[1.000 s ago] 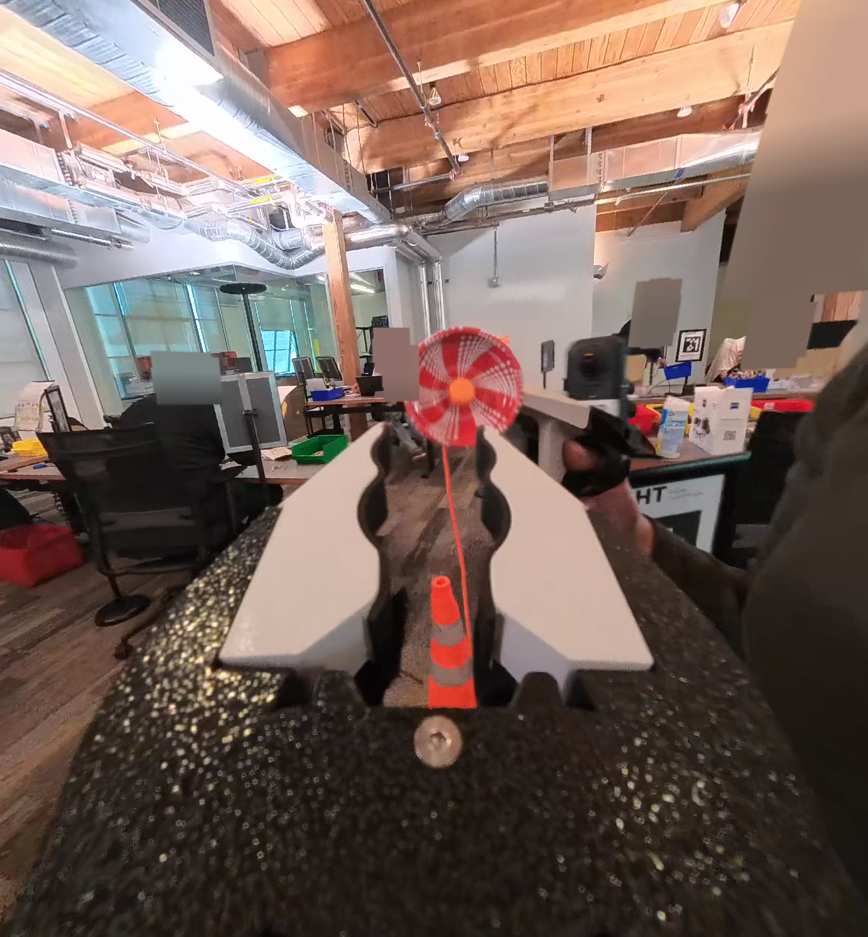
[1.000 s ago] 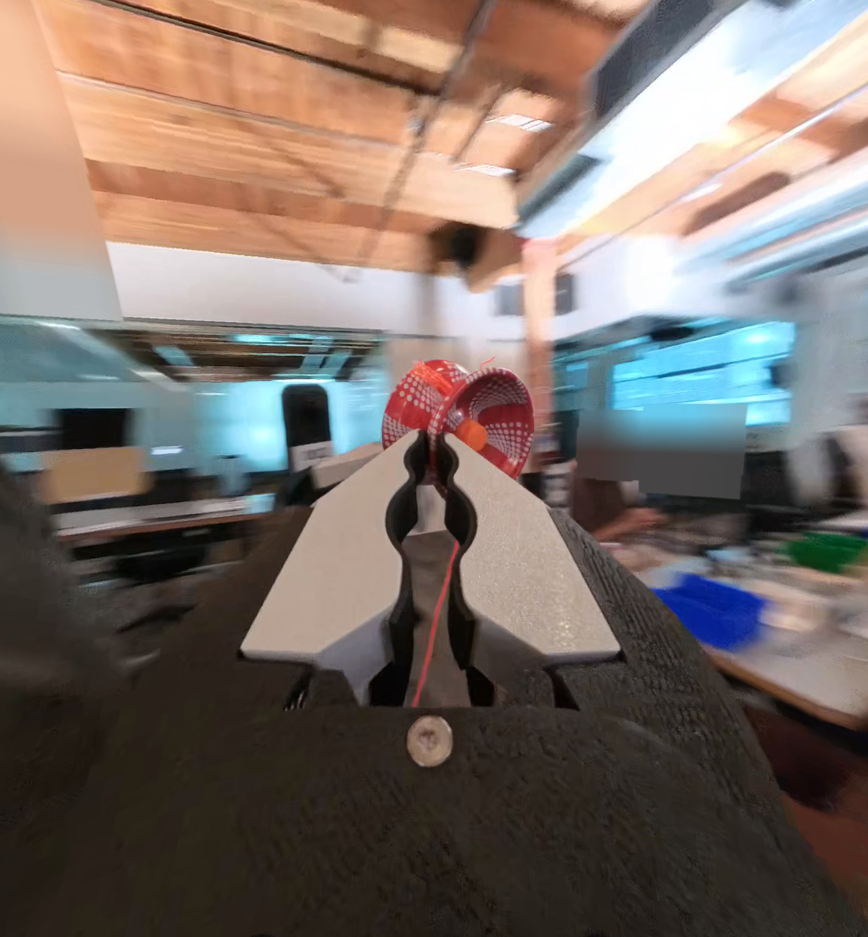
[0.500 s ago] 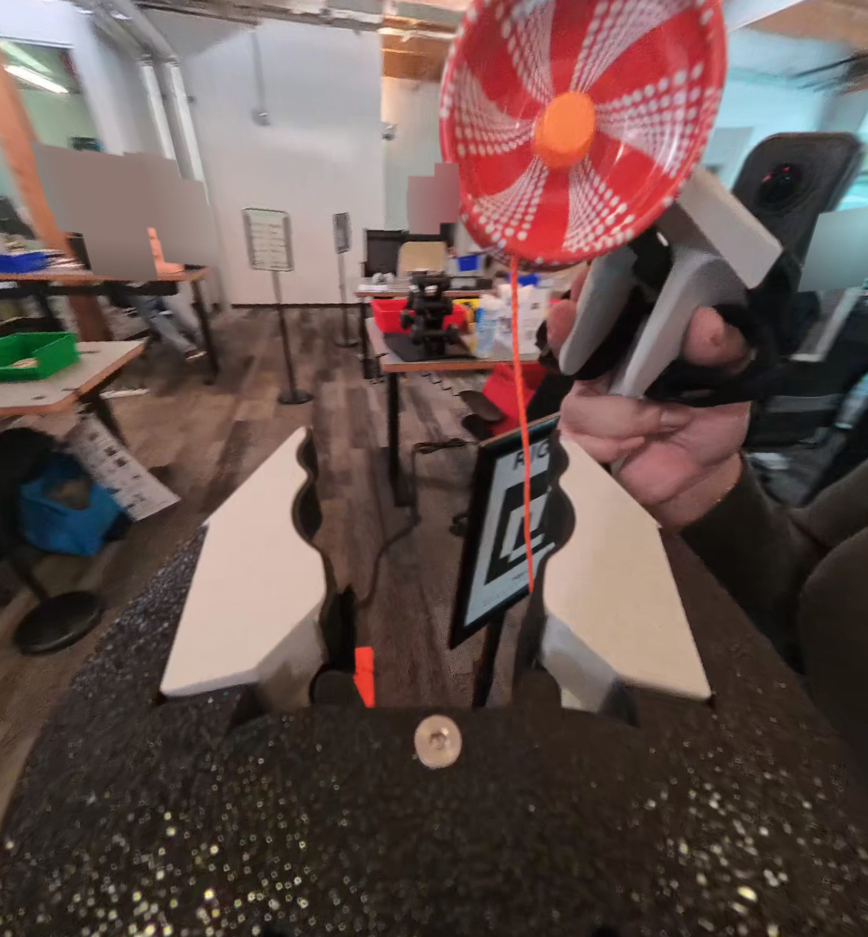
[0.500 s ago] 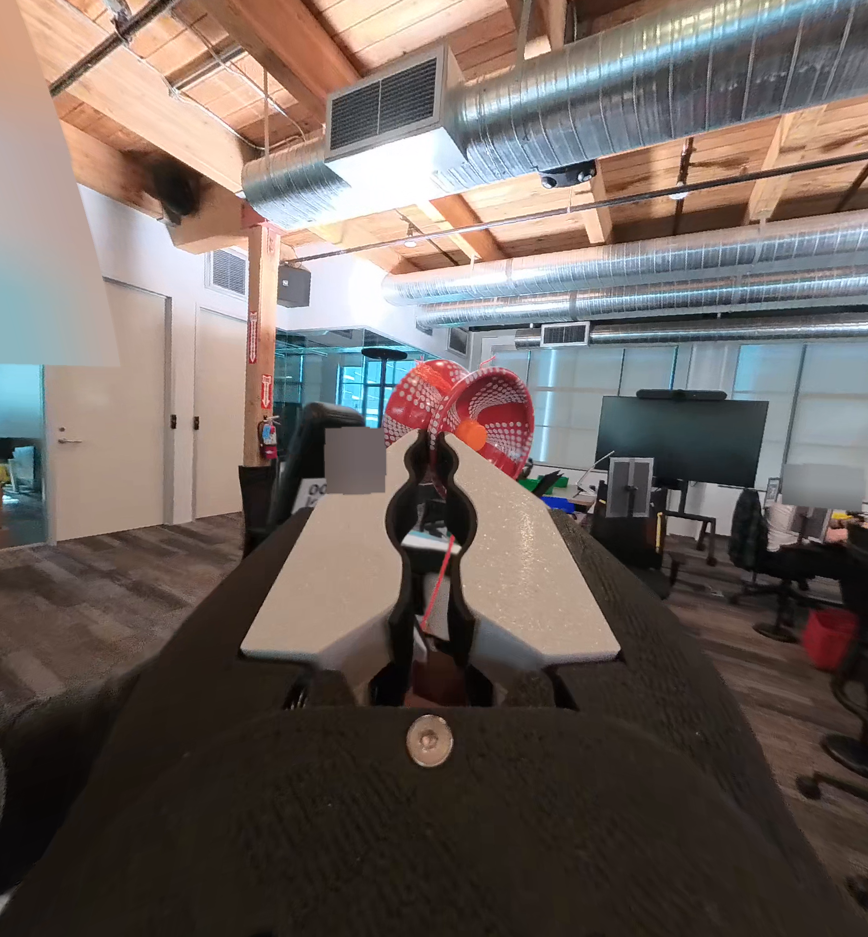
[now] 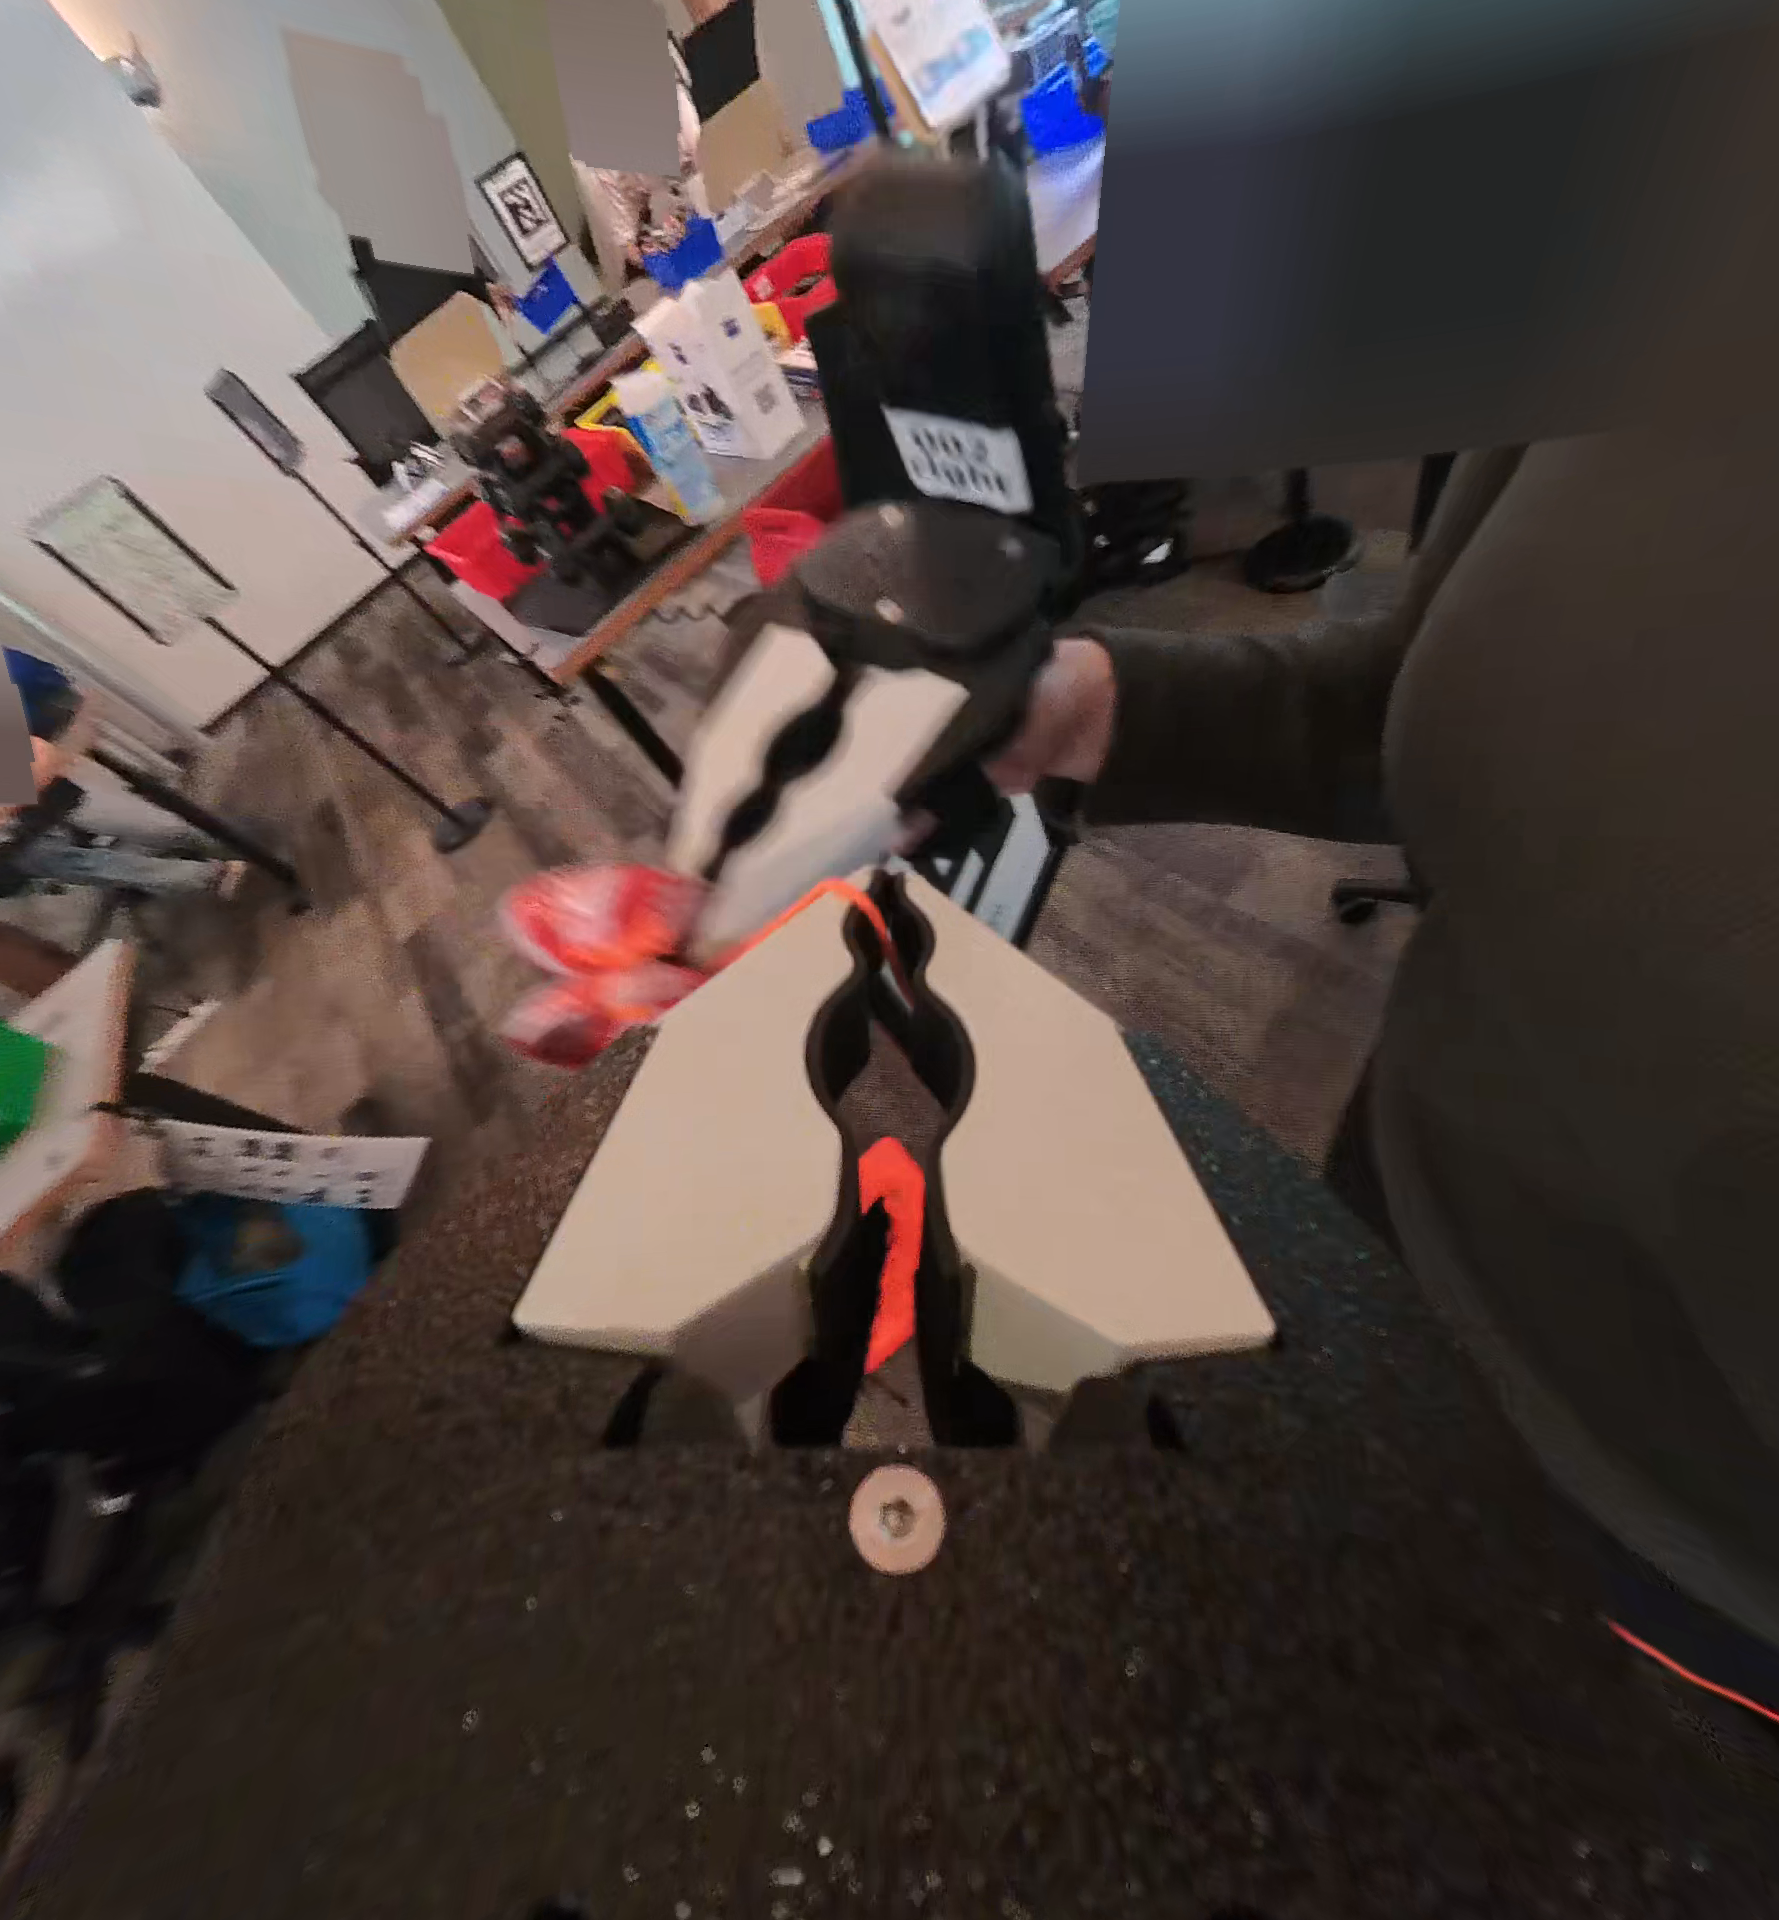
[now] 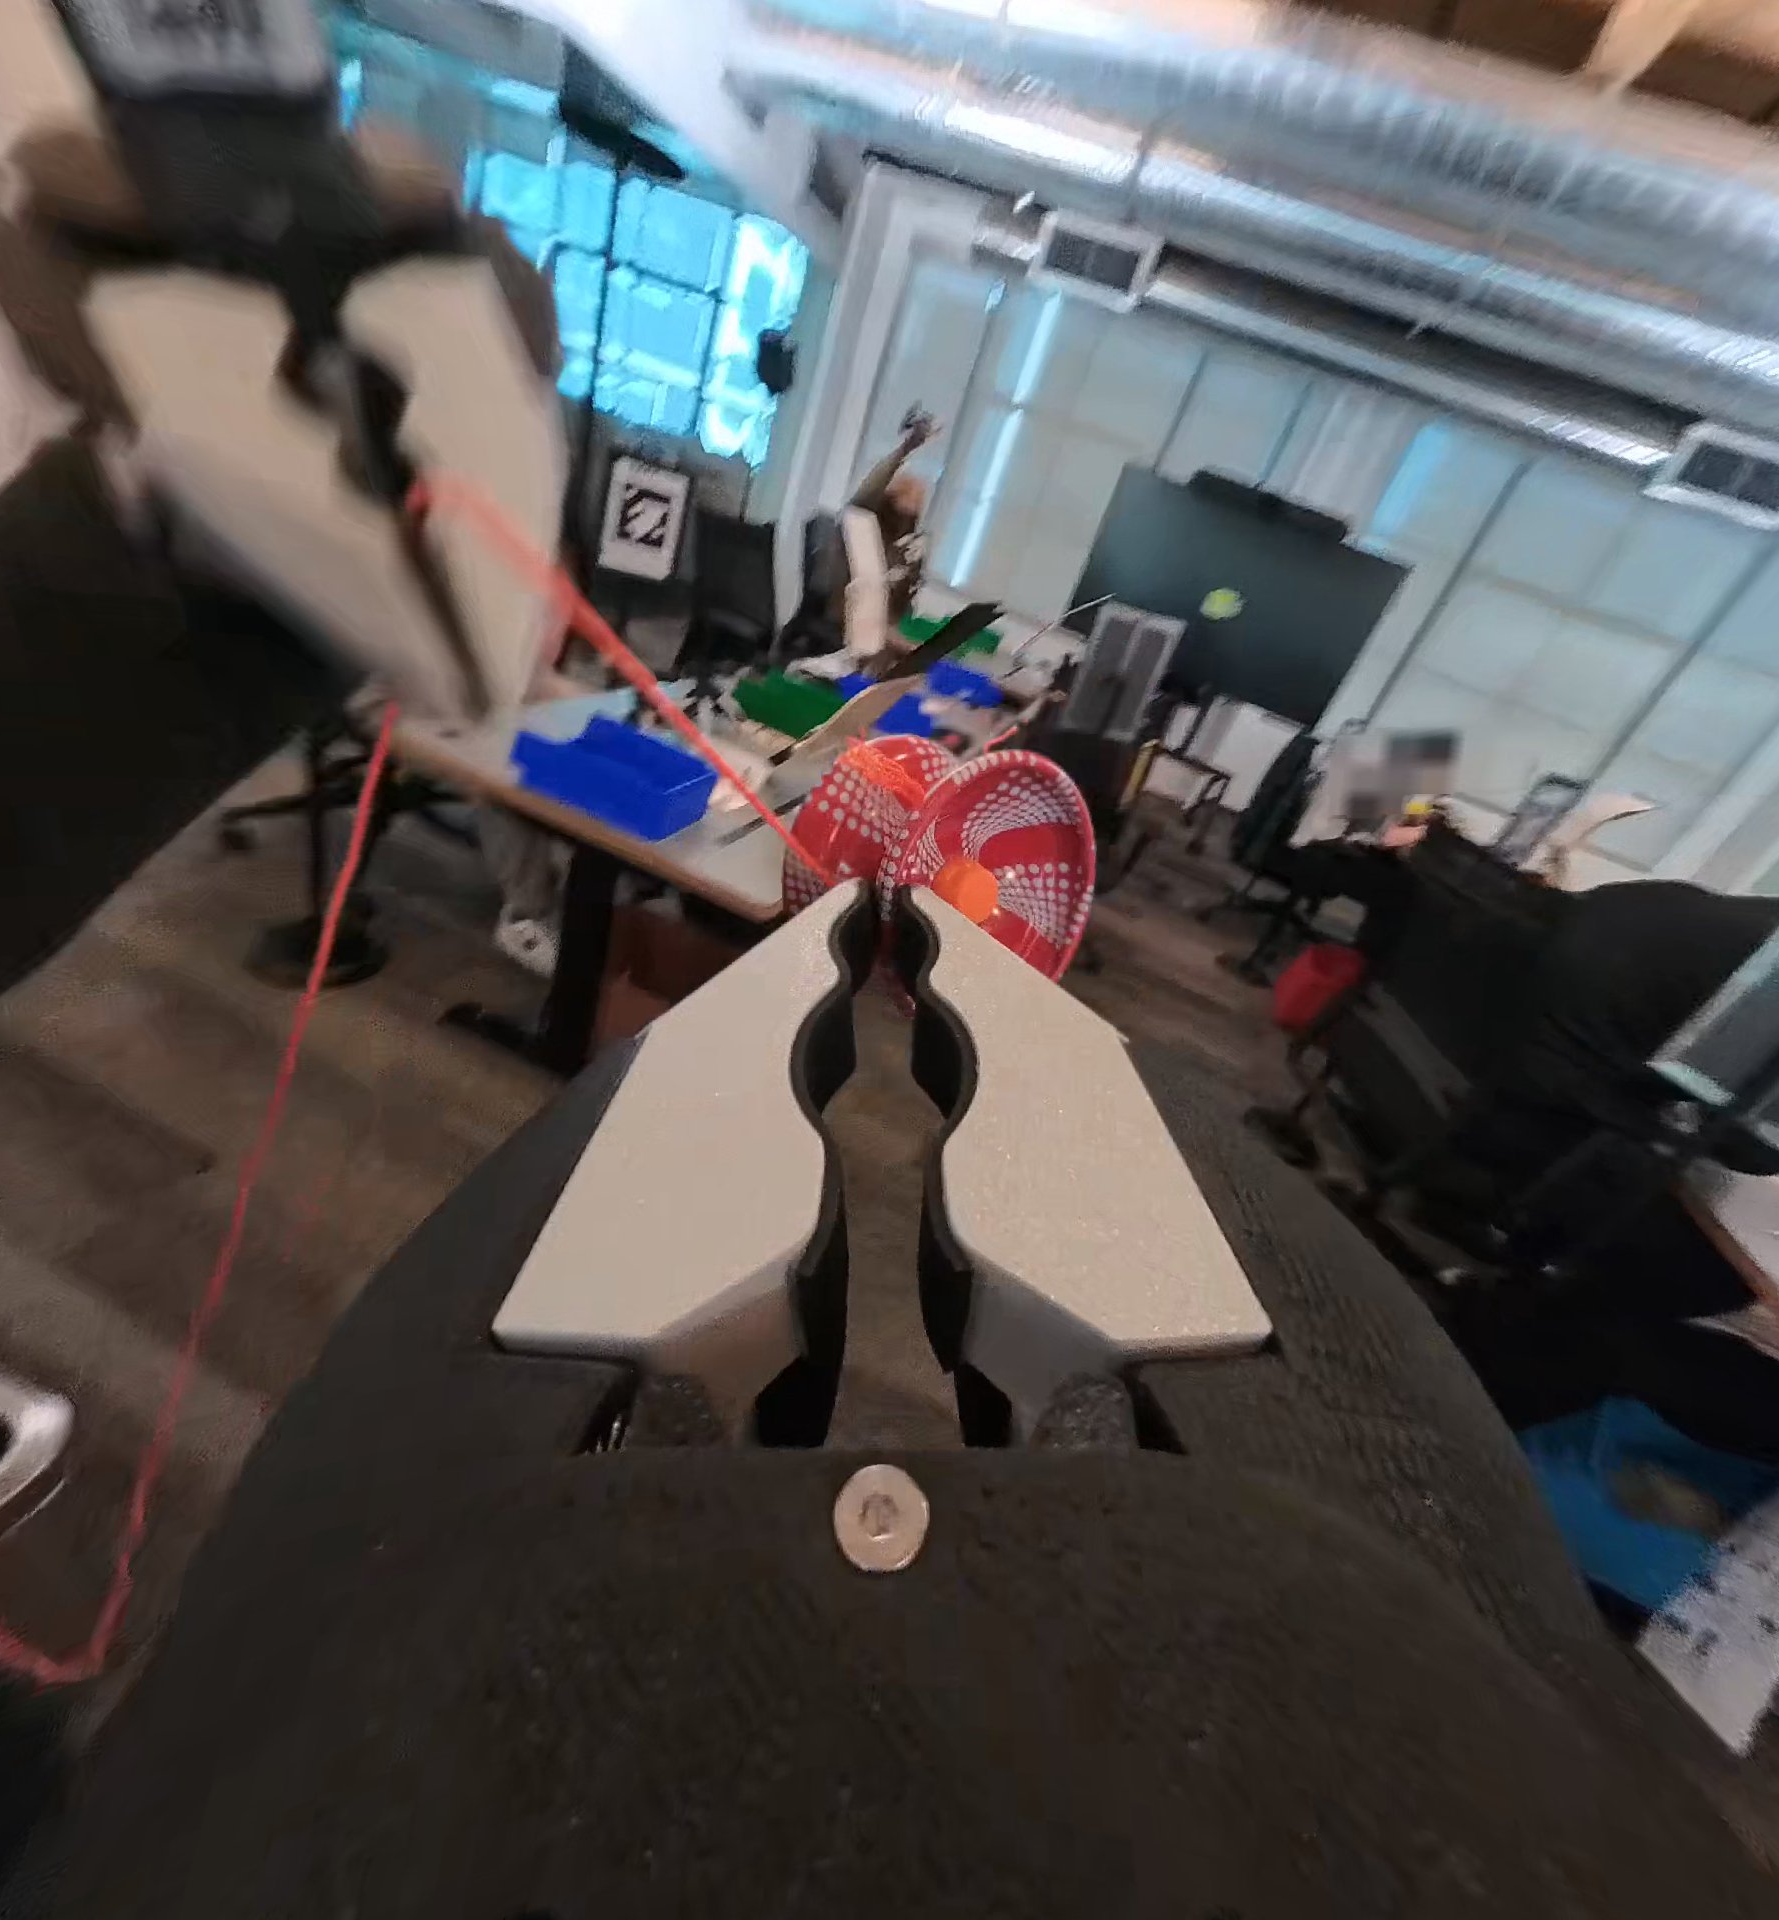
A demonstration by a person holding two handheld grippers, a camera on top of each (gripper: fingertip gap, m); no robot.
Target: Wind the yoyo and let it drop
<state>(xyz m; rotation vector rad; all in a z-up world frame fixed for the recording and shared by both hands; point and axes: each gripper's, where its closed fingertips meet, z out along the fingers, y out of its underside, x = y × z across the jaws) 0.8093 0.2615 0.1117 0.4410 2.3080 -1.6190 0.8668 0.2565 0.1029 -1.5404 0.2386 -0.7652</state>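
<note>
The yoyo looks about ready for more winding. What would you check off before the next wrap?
1. right gripper shut on the yoyo at its middle groove: ok.
2. left gripper pinching the orange string: ok.
3. String running straight from left gripper to groove, no slack: ok.
4. Some string already wound on the axle: ok; how much, cannot tell.
5. Loose tail hanging below the left gripper, free of snags: cannot tell.
6. Sharp view of the yoyo from the left wrist view: not ok, it is blurred.

Each gripper [image 6: 887, 906] has pale grey wavy-edged fingers [image 5: 719, 1143], a speckled black body, a silver screw [image 5: 897, 1519]; dark sleeve [image 5: 1228, 727].
</note>
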